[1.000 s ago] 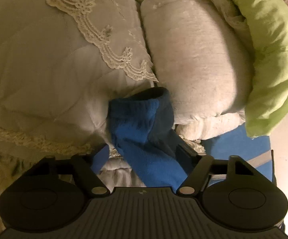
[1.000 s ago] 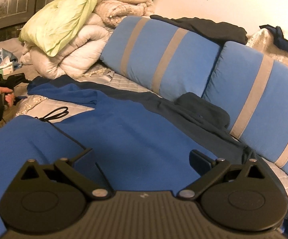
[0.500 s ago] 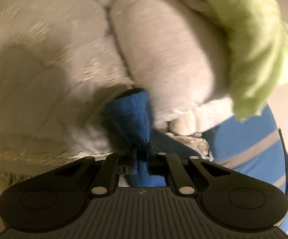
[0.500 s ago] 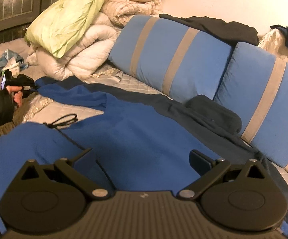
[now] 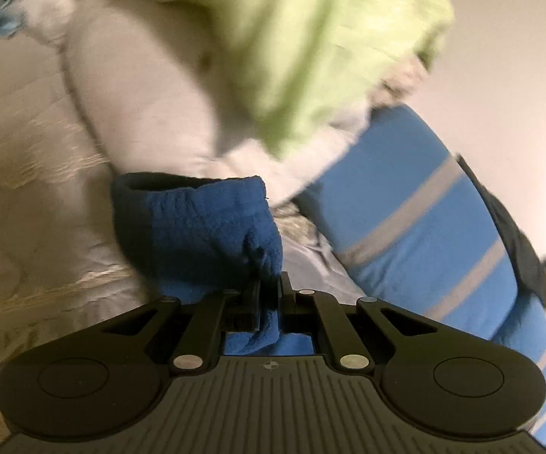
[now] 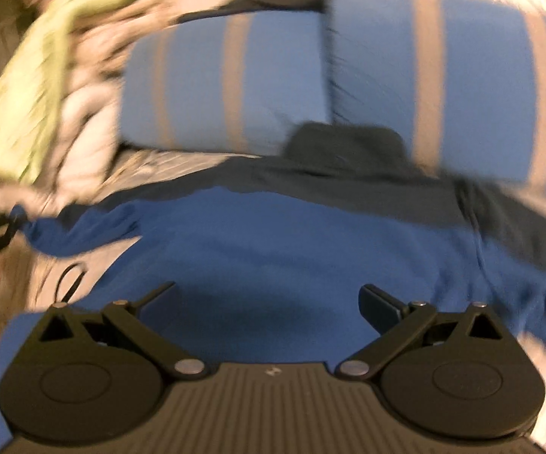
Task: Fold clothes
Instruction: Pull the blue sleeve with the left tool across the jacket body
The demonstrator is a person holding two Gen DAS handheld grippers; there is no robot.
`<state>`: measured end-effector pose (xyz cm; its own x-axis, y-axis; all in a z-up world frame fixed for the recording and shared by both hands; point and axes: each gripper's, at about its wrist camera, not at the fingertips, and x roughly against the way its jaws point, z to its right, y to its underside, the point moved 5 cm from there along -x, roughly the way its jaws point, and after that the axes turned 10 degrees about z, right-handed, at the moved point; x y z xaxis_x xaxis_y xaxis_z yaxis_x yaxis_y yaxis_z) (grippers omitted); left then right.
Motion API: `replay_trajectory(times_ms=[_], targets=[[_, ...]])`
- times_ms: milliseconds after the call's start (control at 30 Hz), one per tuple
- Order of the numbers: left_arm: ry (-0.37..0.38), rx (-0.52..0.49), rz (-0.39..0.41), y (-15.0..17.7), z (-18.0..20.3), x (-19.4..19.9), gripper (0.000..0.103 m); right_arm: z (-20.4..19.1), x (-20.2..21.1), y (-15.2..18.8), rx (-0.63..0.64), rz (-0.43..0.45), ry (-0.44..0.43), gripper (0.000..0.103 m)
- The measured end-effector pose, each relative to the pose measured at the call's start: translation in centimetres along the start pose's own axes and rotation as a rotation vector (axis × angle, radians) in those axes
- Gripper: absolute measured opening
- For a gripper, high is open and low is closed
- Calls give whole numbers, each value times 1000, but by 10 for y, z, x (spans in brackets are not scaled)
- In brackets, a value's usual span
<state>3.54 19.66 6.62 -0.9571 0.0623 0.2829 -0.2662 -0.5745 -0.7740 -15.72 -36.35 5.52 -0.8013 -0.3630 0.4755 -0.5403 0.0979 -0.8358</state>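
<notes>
Blue fleece cuff (image 5: 212, 227) pinched in my left gripper (image 5: 271, 299), right gripper (image 6: 269, 302) spread wide and empty over the jacket body (image 6: 292, 242) flat on the bed — risk I note: thin bite slipping, or sleeve snagging the quilt pile (image 5: 152, 106).

We can read no text, label, brand or number anywhere in either wrist view, since both are blurred and show only plain fabrics.
</notes>
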Motion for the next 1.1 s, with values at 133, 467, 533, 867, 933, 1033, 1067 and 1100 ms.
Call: replay_trajectory(times_ms=[133,467,533,867,933,1033,1067,1100], targets=[[47,-124,-27,6,37,-4,8,22,-4,17,-89,10,21,103],[145,-379,-22,16,127,-2,8,47,-7,35,-229,16,10,103],[161,-396,-24,18,137,-2,8,51,-7,36,-258,20,-9,103],[187,-461,-44,24,169,-1,8,71,-13,43,-415,-17,-45,103],[190,-457,-68,25,172,-1,7,63,-10,42,-372,0,-64,103],[198,-466,-68,26,173,4,8,58,-5,40,-354,33,-85,103],[202,-465,-74,27,174,5,7,57,-3,40,-352,44,-91,103],[205,-470,-75,29,174,4,7,57,-2,39,-357,52,-95,103]])
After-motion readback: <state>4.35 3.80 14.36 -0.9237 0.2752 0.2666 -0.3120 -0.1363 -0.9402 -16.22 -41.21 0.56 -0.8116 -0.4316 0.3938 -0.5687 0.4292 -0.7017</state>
